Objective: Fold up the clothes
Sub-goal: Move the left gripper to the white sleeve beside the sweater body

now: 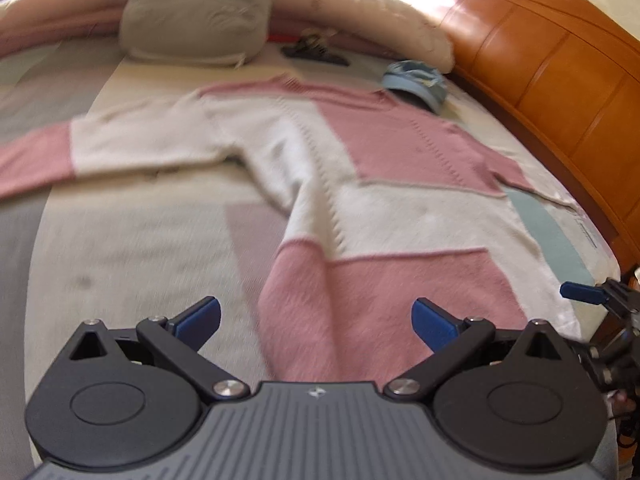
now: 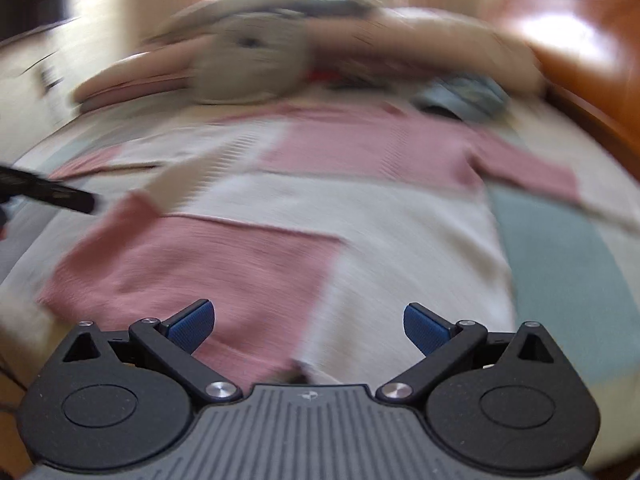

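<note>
A pink and white block-patterned sweater [image 1: 360, 184] lies spread flat on the bed, one sleeve stretched out to the left and its hem nearest me. My left gripper [image 1: 316, 320] hovers open just above the pink hem corner, nothing between its blue pads. In the right wrist view the same sweater [image 2: 320, 208] fills the middle, blurred by motion. My right gripper [image 2: 308, 324] is open over the hem, where pink meets white. The right gripper also shows at the right edge of the left wrist view [image 1: 600, 300].
A grey plush cushion [image 1: 196, 12] and a white fluffy pillow [image 1: 384, 16] lie at the head of the bed. A blue cap [image 1: 416, 84] and a dark hanger [image 1: 312, 50] rest beyond the sweater's collar. A wooden bed frame [image 1: 560, 64] runs along the right.
</note>
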The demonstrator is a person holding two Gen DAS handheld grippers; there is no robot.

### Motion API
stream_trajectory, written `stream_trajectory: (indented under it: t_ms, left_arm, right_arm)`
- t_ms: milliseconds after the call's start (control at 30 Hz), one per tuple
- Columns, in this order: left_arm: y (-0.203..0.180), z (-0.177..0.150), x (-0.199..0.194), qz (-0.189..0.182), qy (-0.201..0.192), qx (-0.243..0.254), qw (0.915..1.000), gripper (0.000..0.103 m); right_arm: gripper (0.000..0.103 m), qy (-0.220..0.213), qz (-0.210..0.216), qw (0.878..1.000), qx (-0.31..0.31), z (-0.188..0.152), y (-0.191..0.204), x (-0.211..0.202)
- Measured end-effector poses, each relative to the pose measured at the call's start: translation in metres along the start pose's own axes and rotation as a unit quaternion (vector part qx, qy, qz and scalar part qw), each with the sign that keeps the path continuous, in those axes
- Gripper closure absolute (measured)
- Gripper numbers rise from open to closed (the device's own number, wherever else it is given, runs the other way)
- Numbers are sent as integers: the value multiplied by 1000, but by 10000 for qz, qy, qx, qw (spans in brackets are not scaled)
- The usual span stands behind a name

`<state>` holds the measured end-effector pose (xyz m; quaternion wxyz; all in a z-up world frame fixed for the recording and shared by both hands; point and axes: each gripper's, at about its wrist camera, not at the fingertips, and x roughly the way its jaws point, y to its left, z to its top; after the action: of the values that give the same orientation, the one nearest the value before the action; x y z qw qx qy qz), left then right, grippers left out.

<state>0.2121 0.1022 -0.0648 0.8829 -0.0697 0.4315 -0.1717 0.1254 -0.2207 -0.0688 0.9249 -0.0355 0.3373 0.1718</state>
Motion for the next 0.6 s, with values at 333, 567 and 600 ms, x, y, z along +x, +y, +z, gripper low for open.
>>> stream_trajectory:
  t_ms: [333, 567, 600]
  left_arm:
    - [24, -9, -27, 469, -92, -321, 9983, 2]
    - [47, -1, -54, 842, -293, -492, 9948, 2]
    - [48, -1, -56, 860, -297, -514, 9945, 2]
  right_arm:
    - [4, 219, 1432, 9719, -1853, 25, 121, 47]
    - [4, 56, 1425, 9720, -1867, 56, 165, 77]
    - [4, 132, 1252, 9739, -1891, 59, 171, 85]
